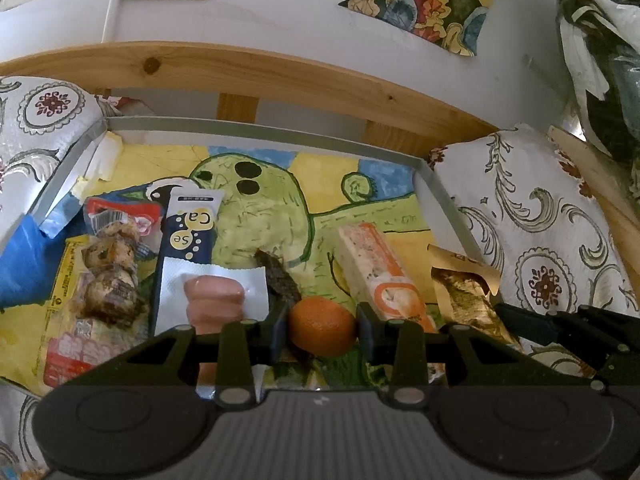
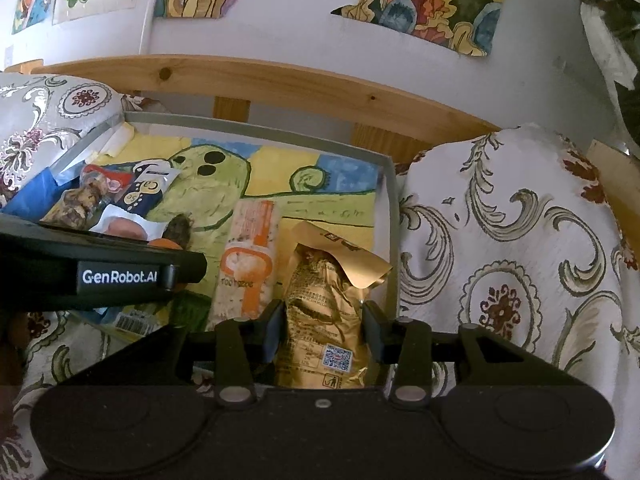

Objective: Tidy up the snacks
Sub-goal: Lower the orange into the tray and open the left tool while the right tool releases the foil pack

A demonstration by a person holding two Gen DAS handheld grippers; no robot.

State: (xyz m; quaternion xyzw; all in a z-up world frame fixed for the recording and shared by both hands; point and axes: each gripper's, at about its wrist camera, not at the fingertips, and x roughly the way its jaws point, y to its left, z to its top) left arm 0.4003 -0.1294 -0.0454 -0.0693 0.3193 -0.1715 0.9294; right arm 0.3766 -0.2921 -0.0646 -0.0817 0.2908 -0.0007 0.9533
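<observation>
Orange and round, a small citrus fruit sits pinched between the black fingers of the left gripper, low over the tray. The right gripper has its jaws closed against the sides of a gold foil snack packet lying at the tray's right edge. Both snacks are inside a shallow grey-rimmed tray lined with a painted yellow and green picture. Beside them lie an orange-and-white bar, a wrapped sausage and a dark blue sachet. The tray rests on floral-patterned cloth, before a pine rail and a white wall with paintings.
</observation>
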